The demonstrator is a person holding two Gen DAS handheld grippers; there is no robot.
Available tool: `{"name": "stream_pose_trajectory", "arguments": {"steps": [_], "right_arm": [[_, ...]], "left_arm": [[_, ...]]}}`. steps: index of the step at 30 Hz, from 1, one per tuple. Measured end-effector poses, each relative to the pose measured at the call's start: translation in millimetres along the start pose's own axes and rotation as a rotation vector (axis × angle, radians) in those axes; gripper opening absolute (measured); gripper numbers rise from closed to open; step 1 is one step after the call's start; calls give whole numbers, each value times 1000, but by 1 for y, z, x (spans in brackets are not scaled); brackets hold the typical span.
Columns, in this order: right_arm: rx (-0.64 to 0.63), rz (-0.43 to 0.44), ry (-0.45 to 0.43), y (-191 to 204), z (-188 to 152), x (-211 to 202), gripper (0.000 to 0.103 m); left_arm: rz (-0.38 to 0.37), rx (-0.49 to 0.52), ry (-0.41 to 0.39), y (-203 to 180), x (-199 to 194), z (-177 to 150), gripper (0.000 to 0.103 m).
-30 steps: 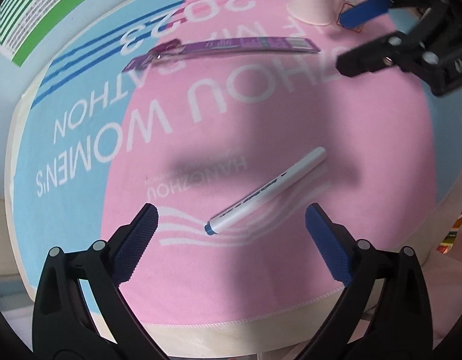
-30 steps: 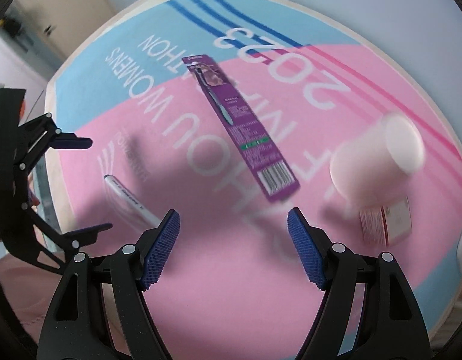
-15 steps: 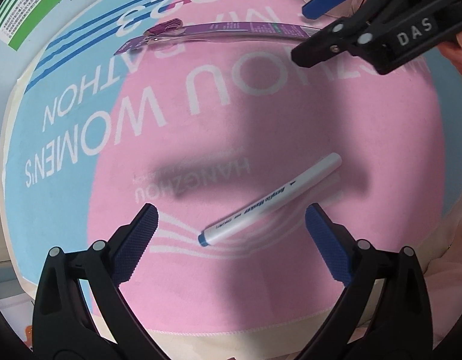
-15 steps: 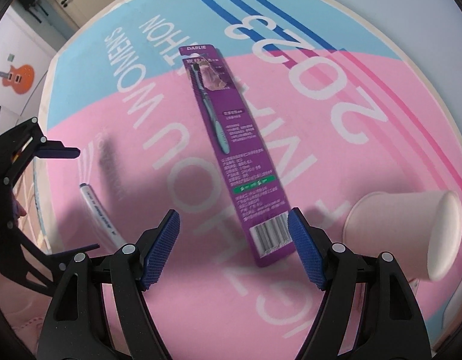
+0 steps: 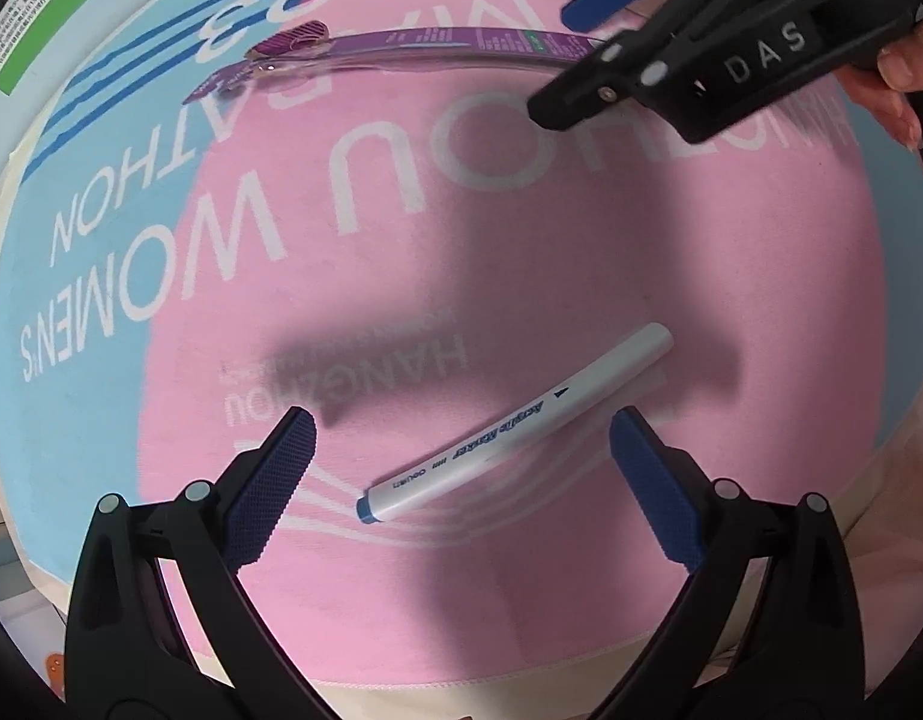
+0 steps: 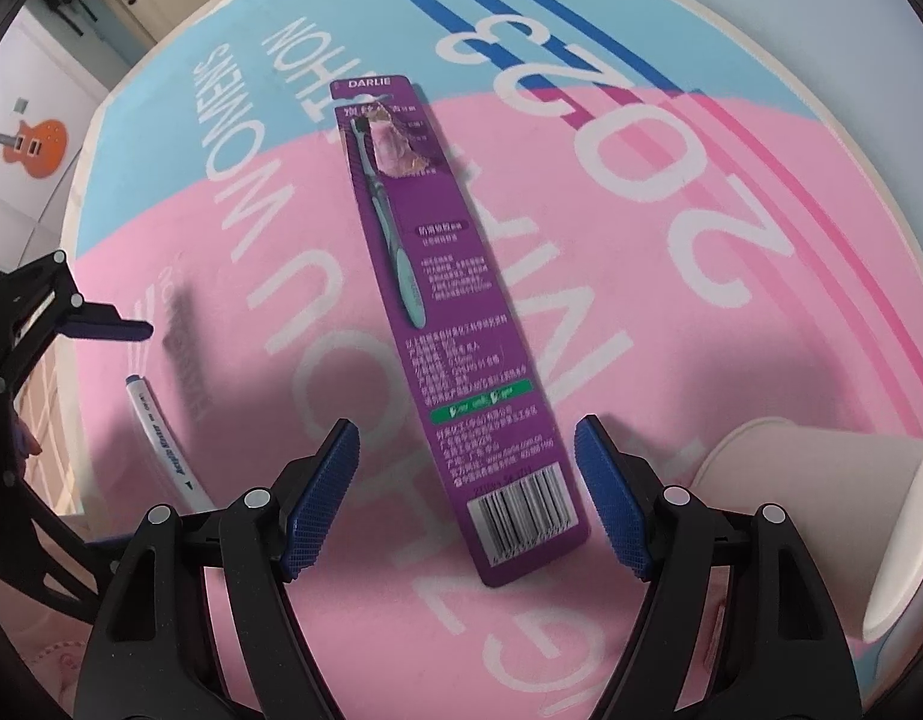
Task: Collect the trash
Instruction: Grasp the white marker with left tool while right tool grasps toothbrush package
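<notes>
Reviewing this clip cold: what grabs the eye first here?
The pink and blue marathon cloth fills both views. A purple toothbrush pack lies flat between the open right gripper, and a white marker lies between the open left gripper.

left tongs (image 5: pixel 461 450) agape, aimed down; right tongs (image 6: pixel 466 492) agape

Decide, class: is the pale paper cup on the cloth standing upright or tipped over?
Tipped over. In the right wrist view the cup lies on its side on the cloth, its round rim facing sideways, not up.
</notes>
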State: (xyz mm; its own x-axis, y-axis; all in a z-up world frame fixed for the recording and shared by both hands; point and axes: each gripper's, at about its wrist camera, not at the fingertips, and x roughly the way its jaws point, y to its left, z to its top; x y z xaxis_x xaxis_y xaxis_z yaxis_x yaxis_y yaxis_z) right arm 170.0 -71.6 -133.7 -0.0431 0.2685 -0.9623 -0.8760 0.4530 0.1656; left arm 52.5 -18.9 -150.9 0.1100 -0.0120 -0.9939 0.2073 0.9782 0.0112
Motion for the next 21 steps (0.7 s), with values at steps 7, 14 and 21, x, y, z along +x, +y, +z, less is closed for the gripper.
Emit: {"name": "stream_pose_trajectory", "arguments": {"steps": [7, 14, 21], "right_arm": [[-33, -62, -21, 0, 7, 4, 63], [-41, -99, -36, -3, 7, 0, 38], [10, -50, -41, -14, 11, -13, 22]], "left_arm": [[-29, -5, 4, -1, 10, 4, 87], [-34, -13, -21, 7, 6, 6, 60], [-102, -54, -43, 33, -3, 13, 11]]}}
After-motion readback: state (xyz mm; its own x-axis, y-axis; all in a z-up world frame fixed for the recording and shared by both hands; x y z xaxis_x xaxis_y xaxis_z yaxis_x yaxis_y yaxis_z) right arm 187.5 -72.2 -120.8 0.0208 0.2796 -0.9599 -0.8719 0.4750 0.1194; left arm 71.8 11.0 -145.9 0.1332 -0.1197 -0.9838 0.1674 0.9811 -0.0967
